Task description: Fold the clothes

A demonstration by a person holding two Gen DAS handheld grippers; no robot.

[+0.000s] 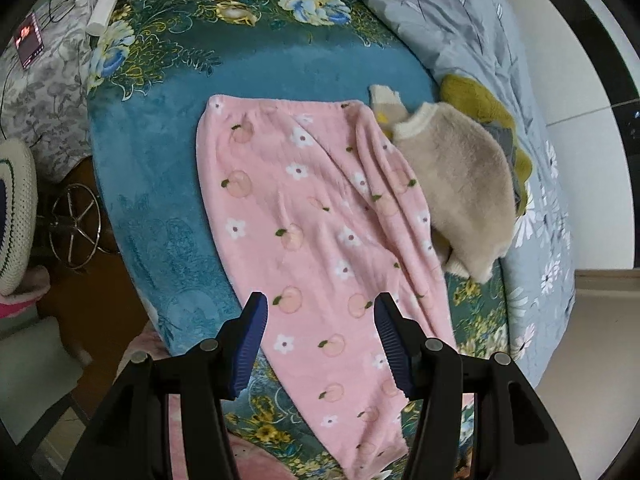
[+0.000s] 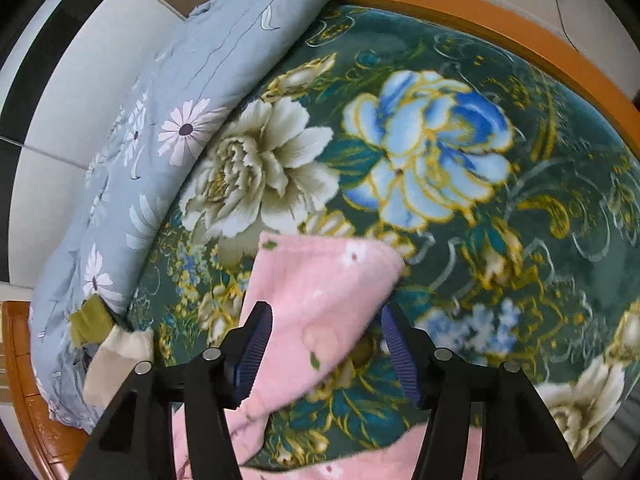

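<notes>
— Pink fleece, printed with peaches and white flowers: are those the pajama pants?

— Yes. In the left wrist view they lie flat on the teal floral blanket, waistband at the far end, legs running toward the camera and hanging over the near edge of the bed.

— And the left gripper?

— Spread wide, nothing between its blue pads. It hovers above the lower part of the pants; I cannot tell whether it touches the cloth.

— What sits beside the pants?

— A beige fuzzy sweater with a cream collar, its edge overlapping the right side of the pants. Under it is something mustard yellow, on the grey-blue daisy-print quilt.

— The right gripper?

— Also released. A pink pant end lies between its fingers, close against the left pad, but the right pad stands apart from it, so the cloth is not pinched.

— Anything else in that view?

— The blanket's big cream and blue blossoms, the quilt along the left, and an orange wooden bed frame behind.
</notes>
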